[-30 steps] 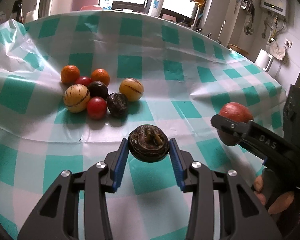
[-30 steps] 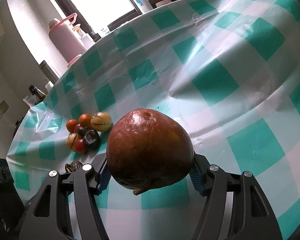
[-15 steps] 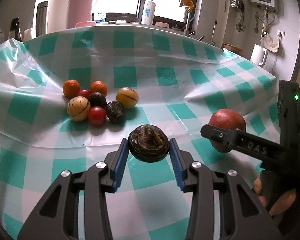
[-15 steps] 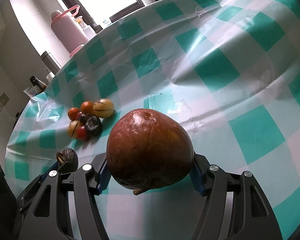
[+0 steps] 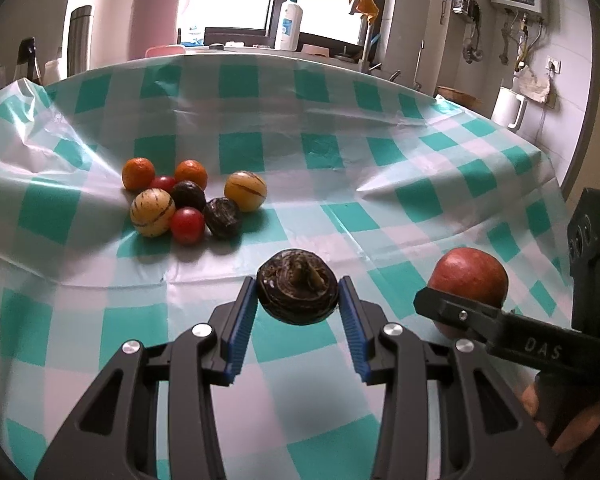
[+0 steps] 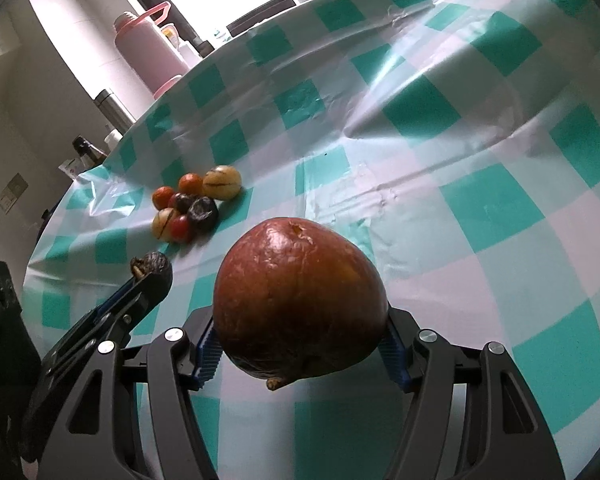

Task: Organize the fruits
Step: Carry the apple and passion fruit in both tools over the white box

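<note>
My left gripper (image 5: 298, 300) is shut on a dark wrinkled fruit (image 5: 298, 290), held above the checked tablecloth (image 5: 340, 168). My right gripper (image 6: 298, 344) is shut on a large red-brown fruit (image 6: 300, 304) with its stem end toward the camera. In the left wrist view that red fruit (image 5: 470, 276) hangs at the right, clamped by the right gripper (image 5: 460, 312). In the right wrist view the left gripper (image 6: 150, 280) shows at the lower left with the dark fruit (image 6: 154, 266). A cluster of small fruits (image 5: 188, 204) lies ahead on the left: orange, red, dark and striped yellow ones.
The teal-and-white cloth has a raised crease (image 5: 384, 188) right of the cluster. Beyond the table's far edge stand a pink flask (image 5: 160, 8), a steel bottle (image 5: 78, 40) and a white bottle (image 5: 290, 24). A white jug (image 5: 508, 106) stands at the far right.
The right gripper with the red fruit has moved left, closer to the left gripper. The left gripper has shifted slightly, and the fruit cluster sits a little farther off in its view.
</note>
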`<action>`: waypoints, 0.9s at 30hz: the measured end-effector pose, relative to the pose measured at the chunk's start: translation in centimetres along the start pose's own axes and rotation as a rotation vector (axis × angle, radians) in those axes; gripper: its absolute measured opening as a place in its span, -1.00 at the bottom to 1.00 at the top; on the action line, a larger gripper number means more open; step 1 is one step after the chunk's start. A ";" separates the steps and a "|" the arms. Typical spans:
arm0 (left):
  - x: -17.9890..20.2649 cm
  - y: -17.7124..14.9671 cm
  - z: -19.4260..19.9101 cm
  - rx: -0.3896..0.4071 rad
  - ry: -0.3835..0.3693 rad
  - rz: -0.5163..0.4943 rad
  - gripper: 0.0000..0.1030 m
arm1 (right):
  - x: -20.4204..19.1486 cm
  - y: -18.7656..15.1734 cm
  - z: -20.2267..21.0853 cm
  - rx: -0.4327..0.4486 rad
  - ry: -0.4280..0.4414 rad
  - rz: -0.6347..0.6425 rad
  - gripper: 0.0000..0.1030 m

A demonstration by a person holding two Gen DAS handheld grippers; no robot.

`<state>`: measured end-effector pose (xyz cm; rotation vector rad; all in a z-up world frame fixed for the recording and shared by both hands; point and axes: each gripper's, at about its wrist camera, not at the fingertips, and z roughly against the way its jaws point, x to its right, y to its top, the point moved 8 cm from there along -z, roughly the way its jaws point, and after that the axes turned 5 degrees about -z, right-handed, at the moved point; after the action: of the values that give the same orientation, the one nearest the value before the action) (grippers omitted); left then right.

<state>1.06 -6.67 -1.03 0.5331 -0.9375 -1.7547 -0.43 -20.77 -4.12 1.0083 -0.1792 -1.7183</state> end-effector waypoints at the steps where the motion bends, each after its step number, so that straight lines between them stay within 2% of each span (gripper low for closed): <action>1: 0.1 -0.1 0.1 -0.001 -0.002 -0.001 -0.19 | 0.0 -0.2 0.2 0.000 0.002 0.003 0.24; 8: 1.4 -1.1 1.6 0.002 0.007 -0.025 -0.19 | 0.1 -1.8 3.2 0.019 0.009 0.054 0.24; 13: 4.7 -2.2 3.4 0.012 0.003 -0.111 -0.19 | 1.3 -3.0 6.4 0.057 -0.010 0.104 0.24; 27: 15.2 -5.2 4.8 -0.025 -0.109 -0.303 -0.19 | 9.8 -4.9 15.2 0.174 -0.064 0.070 0.24</action>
<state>-11.13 -18.25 -1.14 0.5911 -0.9462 -2.0825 -15.08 -32.40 -2.60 1.0612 -0.4070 -1.6941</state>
